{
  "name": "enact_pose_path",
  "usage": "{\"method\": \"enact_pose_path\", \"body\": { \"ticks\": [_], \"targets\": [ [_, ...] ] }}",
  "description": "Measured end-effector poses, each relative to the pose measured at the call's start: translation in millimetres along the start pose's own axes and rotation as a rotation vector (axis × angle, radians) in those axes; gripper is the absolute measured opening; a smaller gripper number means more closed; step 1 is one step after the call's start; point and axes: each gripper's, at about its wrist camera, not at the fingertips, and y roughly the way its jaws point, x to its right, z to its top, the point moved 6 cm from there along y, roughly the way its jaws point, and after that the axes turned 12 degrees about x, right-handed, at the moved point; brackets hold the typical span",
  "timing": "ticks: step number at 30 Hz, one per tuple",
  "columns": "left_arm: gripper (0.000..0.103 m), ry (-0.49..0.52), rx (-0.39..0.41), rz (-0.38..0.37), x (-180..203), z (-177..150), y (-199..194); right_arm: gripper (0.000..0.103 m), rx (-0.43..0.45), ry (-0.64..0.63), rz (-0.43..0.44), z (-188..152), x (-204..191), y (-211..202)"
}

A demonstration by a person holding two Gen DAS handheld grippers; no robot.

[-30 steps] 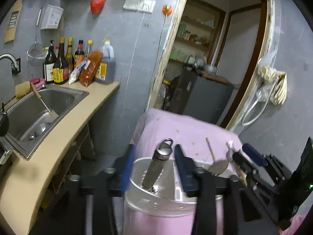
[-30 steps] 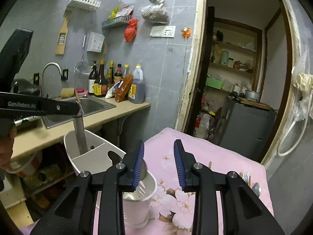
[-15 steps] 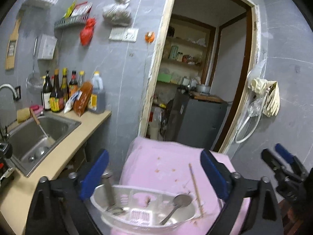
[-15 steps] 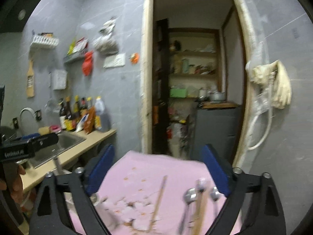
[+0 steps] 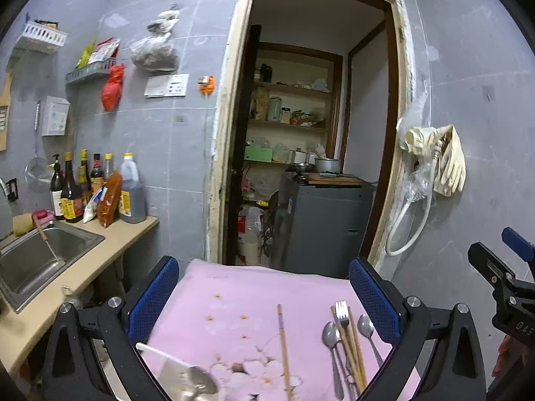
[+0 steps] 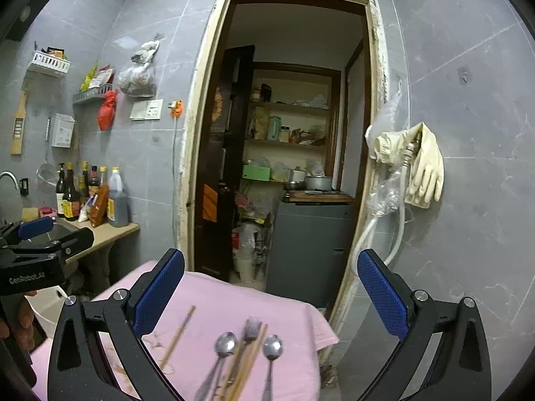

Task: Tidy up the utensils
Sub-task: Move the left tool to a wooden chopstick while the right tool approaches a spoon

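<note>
On a pink flowered cloth (image 5: 234,304) lie two spoons (image 5: 329,332), a fork (image 5: 341,310), a bundle of chopsticks (image 5: 354,351) and a single chopstick (image 5: 283,344). They also show in the right wrist view: spoons (image 6: 224,342), fork (image 6: 252,329), single chopstick (image 6: 177,337). My left gripper (image 5: 264,300) is open and empty above the cloth. My right gripper (image 6: 271,294) is open and empty above the utensils. A white utensil holder's rim (image 5: 160,354) with a spoon bowl (image 5: 200,382) shows at the left view's bottom edge.
A counter with a steel sink (image 5: 33,260) and several bottles (image 5: 97,193) lies to the left. An open doorway with a grey cabinet (image 5: 321,227) is behind the table. Gloves and a hose (image 5: 434,167) hang on the right wall.
Both grippers opened wide and rose away from the white holder. The metal tool my left gripper held stays in the holder. Both views now face the loose utensils on the cloth.
</note>
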Motion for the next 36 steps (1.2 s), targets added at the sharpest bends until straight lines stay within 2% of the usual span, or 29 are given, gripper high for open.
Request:
{"method": "enact_pose_path", "body": {
  "ticks": [7, 13, 18, 28, 30, 31, 32, 34, 36],
  "targets": [
    [0.103, 0.007, -0.01, 0.029, 34, -22, 29, 0.102, -0.036, 0.011, -0.011, -39, 33, 29],
    [0.103, 0.006, -0.061, 0.069, 49, -58, 63, 0.102, -0.091, 0.032, 0.002, -87, 49, 58],
    [0.102, 0.005, -0.133, 0.104, 53, -96, 93, 0.102, -0.158, 0.06, 0.034, -132, 54, 82],
    [0.102, 0.004, -0.33, 0.136, 43, -161, 147, 0.1, -0.364, 0.146, 0.195, -219, 42, 135],
    [0.1, 0.011, -0.36, 0.139, 41, -171, 157, 0.093, -0.411, 0.165, 0.231, -237, 39, 146],
    [0.097, 0.014, -0.376, 0.138, 41, -175, 161, 0.086, -0.426, 0.163, 0.241, -243, 37, 149],
    [0.091, 0.018, -0.399, 0.138, 40, -180, 166, 0.081, -0.463, 0.166, 0.264, -252, 33, 156],
    [0.087, 0.016, -0.427, 0.136, 39, -188, 173, 0.073, -0.508, 0.197, 0.295, -263, 31, 165],
    [0.081, 0.001, -0.479, 0.131, 37, -196, 182, 0.067, -0.55, 0.211, 0.315, -273, 29, 175]
  ]
}}
